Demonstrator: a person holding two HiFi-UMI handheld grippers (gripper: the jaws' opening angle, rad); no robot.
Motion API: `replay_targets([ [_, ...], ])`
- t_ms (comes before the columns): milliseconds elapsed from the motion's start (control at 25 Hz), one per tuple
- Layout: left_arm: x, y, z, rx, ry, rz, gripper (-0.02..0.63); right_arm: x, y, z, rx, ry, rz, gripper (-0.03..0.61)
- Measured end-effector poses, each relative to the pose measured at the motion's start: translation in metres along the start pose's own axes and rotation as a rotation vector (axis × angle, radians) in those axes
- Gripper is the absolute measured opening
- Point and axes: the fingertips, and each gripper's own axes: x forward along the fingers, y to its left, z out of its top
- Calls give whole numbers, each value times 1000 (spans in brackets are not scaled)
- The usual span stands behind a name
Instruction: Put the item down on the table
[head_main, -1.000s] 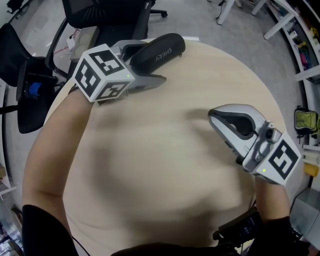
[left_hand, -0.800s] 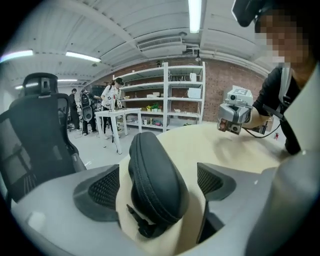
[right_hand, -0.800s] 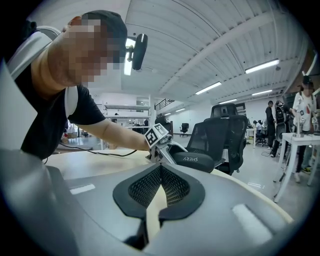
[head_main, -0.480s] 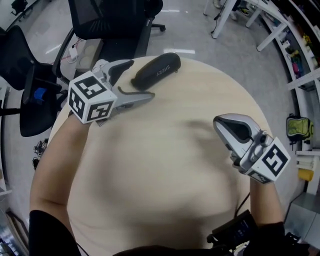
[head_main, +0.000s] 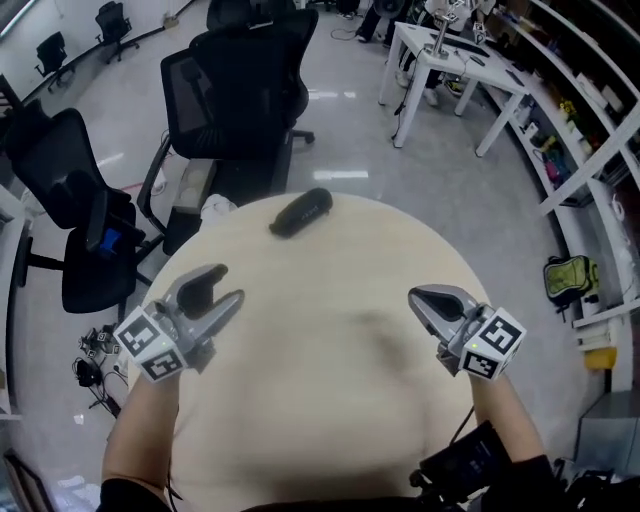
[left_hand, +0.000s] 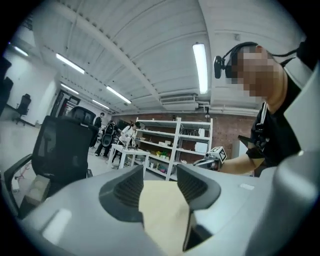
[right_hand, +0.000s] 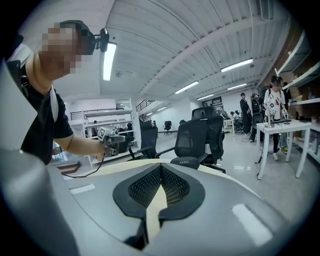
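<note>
Case down, job looks done.
The black case (head_main: 301, 212) lies at the far edge of the table (head_main: 330, 420), well apart from both tongs. My left gripper (head_main: 226, 283) is open and empty (jaws have just been closing); my right gripper (head_main: 418, 297) is pinched together on nothing.

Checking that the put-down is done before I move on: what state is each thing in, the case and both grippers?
Black case: lying flat on the table near its far edge, free of both grippers.
Left gripper: jaws apart, have just been closing, nothing between them.
Right gripper: jaws together, nothing held.
</note>
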Motion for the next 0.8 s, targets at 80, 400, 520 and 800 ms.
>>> replay_targets([
  [80, -39, -29, 9, -38, -54, 35, 145, -13, 23, 8, 3, 4, -5, 15],
  [400, -182, -127, 48, -122, -172, 136, 0, -51, 134, 47, 29, -13, -15, 14],
  [520, -236, -154, 63, -125, -200, 136, 0, -61, 184, 54, 42, -11, -27, 15],
  [800, -322, -225, 81, -126, -189, 89, 0, -93, 293, 68, 86, -7, -44, 14],
])
